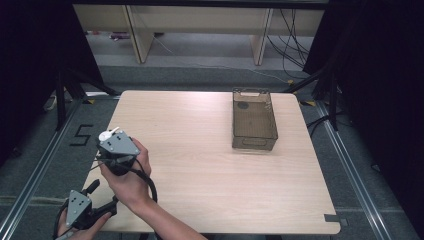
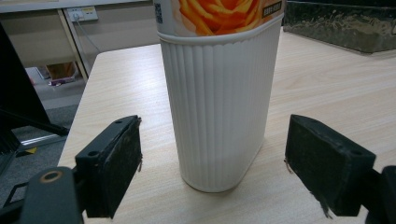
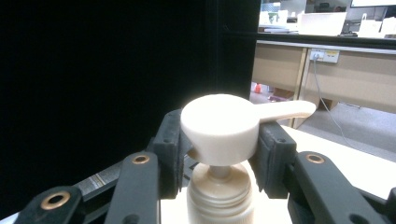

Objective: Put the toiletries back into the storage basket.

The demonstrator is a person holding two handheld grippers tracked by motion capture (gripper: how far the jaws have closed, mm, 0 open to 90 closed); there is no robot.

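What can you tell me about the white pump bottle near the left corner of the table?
The pump bottle stands upright on the wooden table. Its white plastic body is ribbed, with an orange-printed label above. The left gripper is open, its jaws on either side without touching. The right gripper has its jaws closed on the white pump head.

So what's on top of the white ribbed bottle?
A white pump head with a spout, clamped between the fingers of the right gripper. In the high view that gripper covers most of the bottle beneath.
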